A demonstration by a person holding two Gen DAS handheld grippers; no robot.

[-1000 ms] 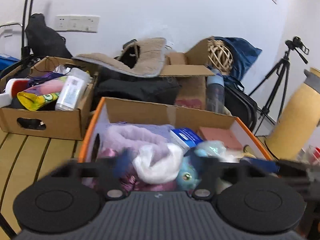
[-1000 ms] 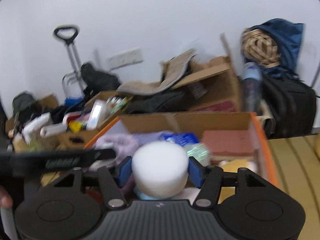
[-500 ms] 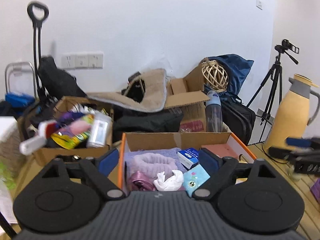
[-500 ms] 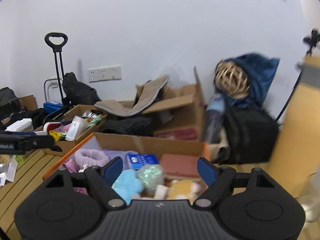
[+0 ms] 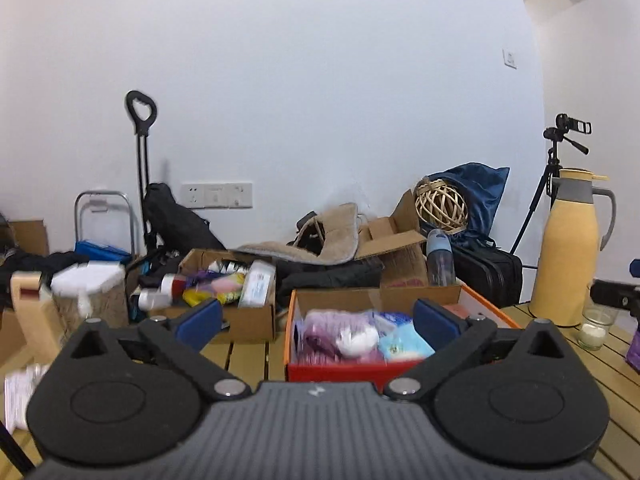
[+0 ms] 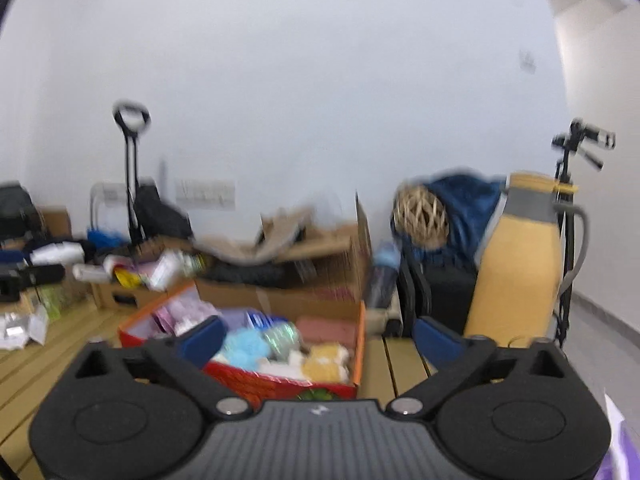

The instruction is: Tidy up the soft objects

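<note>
A red and orange cardboard box [image 5: 340,372] sits on the slatted wooden table, filled with soft things: a purple fluffy piece [image 5: 324,326], a white soft lump [image 5: 358,340] and a light blue plush [image 5: 406,344]. It also shows in the right wrist view [image 6: 280,386], with blue [image 6: 246,346] and yellow [image 6: 326,364] soft items inside. My left gripper [image 5: 316,318] is open and empty, held back from the box. My right gripper [image 6: 316,334] is open and empty, back from the box and to its right.
A brown cardboard box of bottles and packets [image 5: 228,292] stands left of the red box. A yellow thermos jug [image 5: 568,248] and a glass candle [image 5: 596,328] stand at the right. Bags, a wicker ball [image 5: 440,206], a trolley and a tripod line the wall.
The right gripper let go of the white round soft object into the box and opened. Both grippers opened wide and pulled back and up from the box.
</note>
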